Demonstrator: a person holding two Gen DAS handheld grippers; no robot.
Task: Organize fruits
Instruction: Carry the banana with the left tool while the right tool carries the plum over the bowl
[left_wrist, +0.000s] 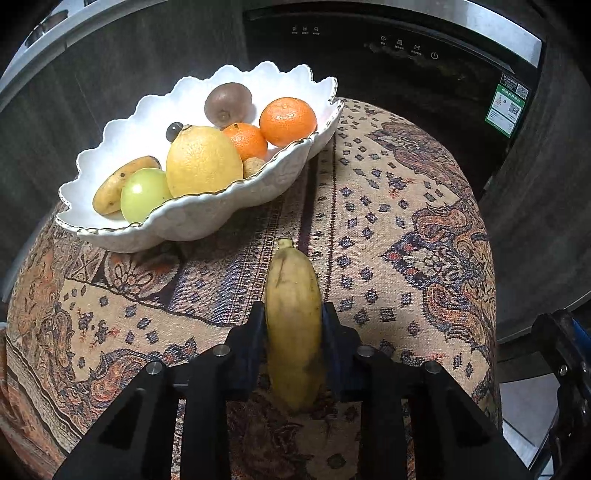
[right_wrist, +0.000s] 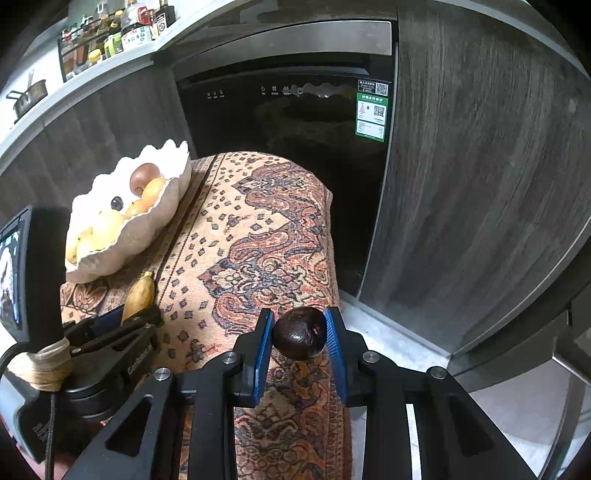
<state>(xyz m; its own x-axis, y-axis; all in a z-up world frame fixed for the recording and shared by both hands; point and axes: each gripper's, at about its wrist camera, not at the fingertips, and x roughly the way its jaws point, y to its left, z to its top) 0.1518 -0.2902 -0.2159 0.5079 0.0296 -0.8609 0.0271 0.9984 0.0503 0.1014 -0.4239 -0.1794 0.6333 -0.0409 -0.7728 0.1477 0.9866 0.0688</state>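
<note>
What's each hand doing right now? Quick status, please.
Left tool shut on banana. Right tool shut on dark fruit. Bowl ahead-left, path clear.

Your grippers' black fingers (left_wrist: 255, 332) looked like matt plastic, the right pair faced with ribbed blue pads (right_wrist: 264, 350). The woven cloth (left_wrist: 388, 229) appeared coarse. The white bowl (left_wrist: 221, 214) looked glazed, gilt-rimmed. The dark fruit (right_wrist: 300, 332) was glossy; the banana (left_wrist: 293, 321) dull, speckled.

A yellow, brown-flecked banana (left_wrist: 293, 325) lies over a tan, rust and navy patterned cloth (left_wrist: 399, 236). The scalloped bowl (left_wrist: 207, 218) is white, gold-edged. The right gripper's pads (right_wrist: 263, 354) are blue.
</note>
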